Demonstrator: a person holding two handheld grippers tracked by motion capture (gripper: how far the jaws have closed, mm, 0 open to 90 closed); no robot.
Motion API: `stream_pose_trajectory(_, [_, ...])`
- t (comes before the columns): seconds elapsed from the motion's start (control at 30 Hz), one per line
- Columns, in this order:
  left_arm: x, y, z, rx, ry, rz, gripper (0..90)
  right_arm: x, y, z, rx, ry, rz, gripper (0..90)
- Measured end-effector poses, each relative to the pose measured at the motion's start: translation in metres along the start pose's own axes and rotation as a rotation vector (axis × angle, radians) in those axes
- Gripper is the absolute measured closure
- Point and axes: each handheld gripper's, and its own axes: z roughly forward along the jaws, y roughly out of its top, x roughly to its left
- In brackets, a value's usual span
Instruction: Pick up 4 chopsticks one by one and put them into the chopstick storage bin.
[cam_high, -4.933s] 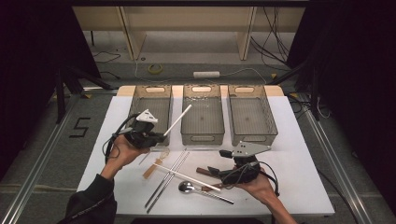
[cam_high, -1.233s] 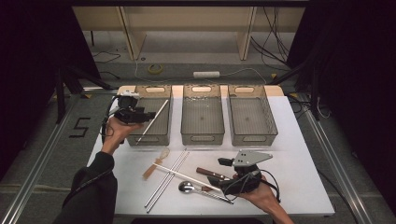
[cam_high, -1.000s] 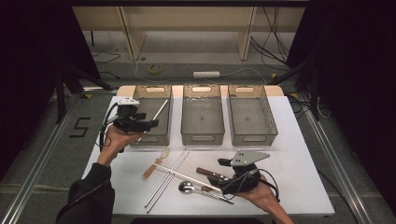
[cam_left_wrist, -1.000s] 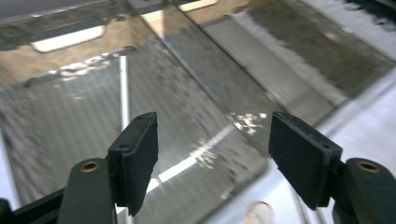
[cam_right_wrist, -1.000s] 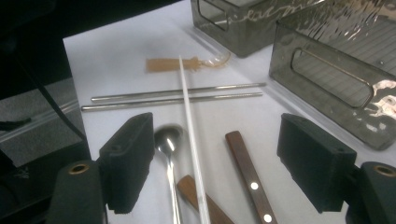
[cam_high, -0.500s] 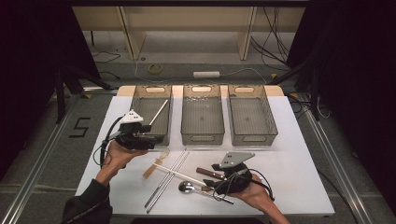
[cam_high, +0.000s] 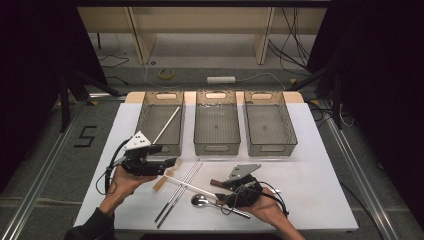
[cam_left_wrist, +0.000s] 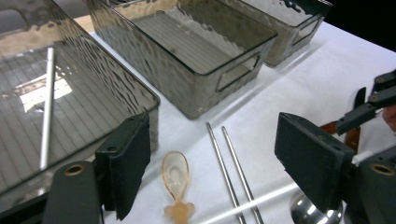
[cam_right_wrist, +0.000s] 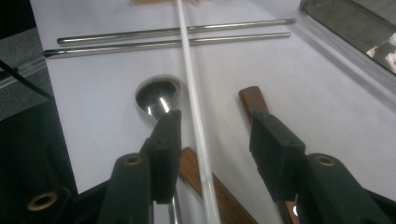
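Note:
A white chopstick (cam_high: 167, 125) leans in the left clear bin (cam_high: 150, 142). My left gripper (cam_high: 170, 162) hovers just in front of that bin, open and empty, its jaws having just widened; below it lies a small amber spoon (cam_left_wrist: 175, 177). A second white chopstick (cam_right_wrist: 194, 107) lies on the table across a brown wooden utensil (cam_right_wrist: 210, 186). My right gripper (cam_right_wrist: 217, 123) is low over it. Its jaws have just been closing, with the chopstick between them. The pads stand apart from it on both sides. A metal spoon (cam_right_wrist: 156, 98) lies beside the left jaw.
Two metal chopsticks (cam_high: 180, 192) lie side by side between the hands. The middle bin (cam_high: 216, 147) and the right bin (cam_high: 270, 147) stand in a row at the back of the white table (cam_high: 320, 180). Black curtains flank the table.
My left gripper let go of a white chopstick in the left bin and came back toward the table's front. My right gripper sank a little and its jaws narrowed around the other white chopstick.

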Motion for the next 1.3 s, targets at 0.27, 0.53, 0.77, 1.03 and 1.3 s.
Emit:
stream_pose_trajectory(0.27, [-0.01, -0.014, 0.003, 0.034, -0.01, 0.012, 25.9, -0.002, 0.0, 0.005, 0.026, 0.012, 0.01, 62.3])
stream_pose_trajectory(0.53, [-0.017, -0.022, 0.002, 0.04, -0.017, 0.025, 25.5, -0.003, 0.0, 0.008, 0.045, 0.022, -0.001, 69.3])
stream_pose_trajectory(0.77, [-0.02, -0.027, 0.003, 0.055, -0.02, 0.03, 25.5, -0.001, 0.0, 0.015, 0.059, 0.027, -0.006, 74.6])
stream_pose_trajectory(1.03, [-0.025, -0.03, 0.006, 0.079, -0.033, 0.04, 24.8, -0.001, 0.0, 0.022, 0.076, 0.035, -0.004, 78.0])
stream_pose_trajectory(1.3, [-0.026, -0.03, 0.006, 0.08, -0.03, 0.041, 24.7, -0.001, 0.001, 0.029, 0.093, 0.041, 0.0, 79.6])
